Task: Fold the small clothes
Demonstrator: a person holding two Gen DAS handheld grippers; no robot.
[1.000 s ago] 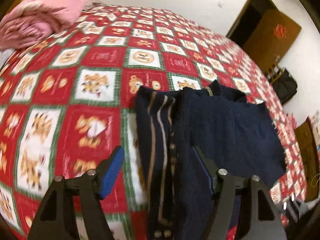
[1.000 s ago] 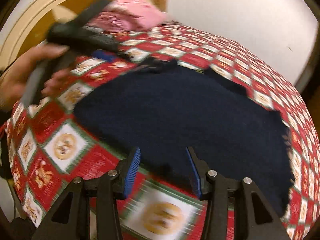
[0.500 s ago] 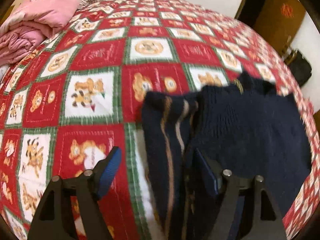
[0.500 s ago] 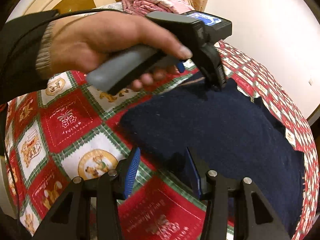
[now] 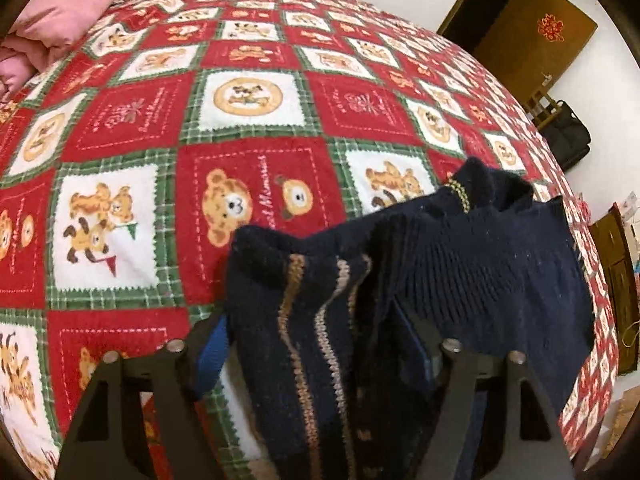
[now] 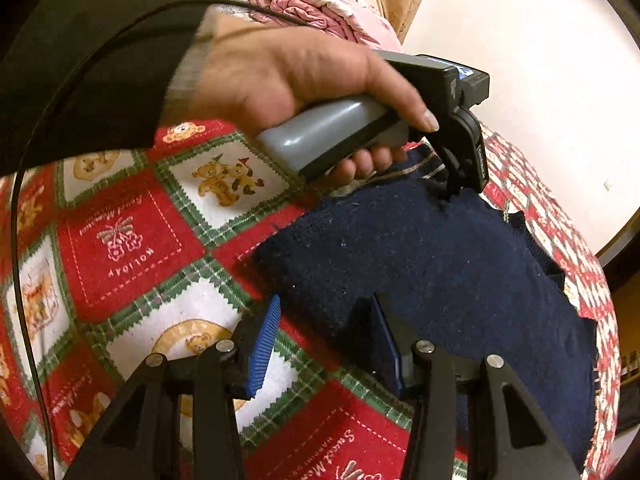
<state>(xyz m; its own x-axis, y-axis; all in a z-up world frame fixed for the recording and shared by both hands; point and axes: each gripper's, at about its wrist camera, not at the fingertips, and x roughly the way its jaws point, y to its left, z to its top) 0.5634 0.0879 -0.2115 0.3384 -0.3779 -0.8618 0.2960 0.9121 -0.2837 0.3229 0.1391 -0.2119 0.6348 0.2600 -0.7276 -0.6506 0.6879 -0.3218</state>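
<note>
Mid-fold: navy sweater (image 5: 480, 280) on bear quilt (image 5: 248, 128), striped part bunched near. My left gripper (image 5: 320, 344) wide open, straddling bunch (nothing pinched). My right gripper (image 6: 324, 340) open over near hem. Next: close, carry flap across.

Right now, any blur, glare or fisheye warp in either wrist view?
Left wrist view: strong fisheye bend on the quilt, slight softness, dark sweater detail still readable. Right wrist view: motion smear on the sleeve cuff; pale wall washed out; sweater nearly featureless.
</note>
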